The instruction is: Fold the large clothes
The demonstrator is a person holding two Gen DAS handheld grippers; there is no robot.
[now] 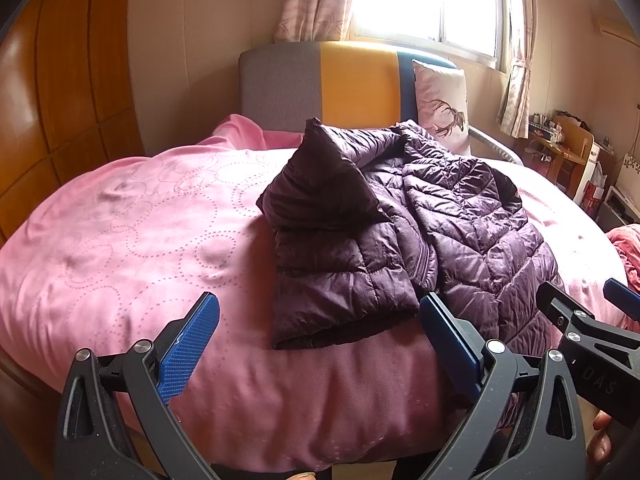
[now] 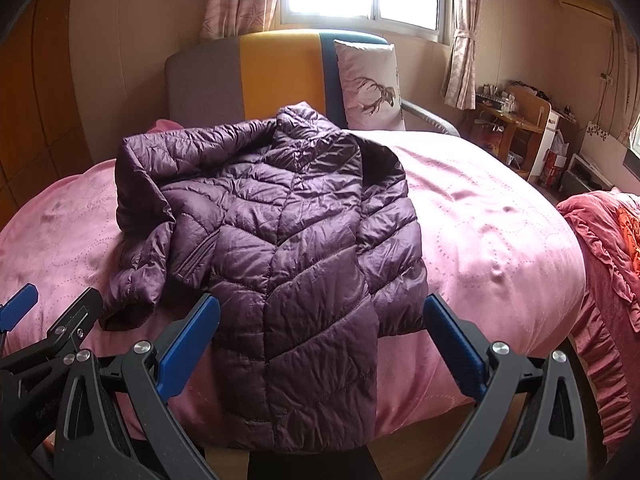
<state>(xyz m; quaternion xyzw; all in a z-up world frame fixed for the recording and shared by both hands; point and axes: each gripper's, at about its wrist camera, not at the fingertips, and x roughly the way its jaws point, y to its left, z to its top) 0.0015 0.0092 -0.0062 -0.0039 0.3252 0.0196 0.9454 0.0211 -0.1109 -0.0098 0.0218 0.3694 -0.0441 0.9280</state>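
1. The purple jacket (image 2: pixel 280 240) lies on the pink bed (image 2: pixel 500 240), approx. in the middle, with the collar at 12 o'clock toward the headboard (image 2: pixel 276 72) and the hem at 6 o'clock, hanging a bit over the bed edge.
2. Left gripper (image 1: pixel 320 344): jaws wide apart, holding nothing, near the hem. Right gripper (image 2: pixel 320 344): also wide apart and empty, with the hem between its fingers but not touched.
3. Handling, my judgement: a quilted puffy jacket, so light and very soft. The fabric is shiny, prob. slippery, and it springs back after a fold.
4. The sleeve (image 1: pixel 320 200) at 9 o'clock is already turned over the body; the side at 3 o'clock looks tucked in too.
5. Where to hold: pinch the hem at both corners, through all layers, w/ a deep bite on a stitched seam, not on the smooth puff.
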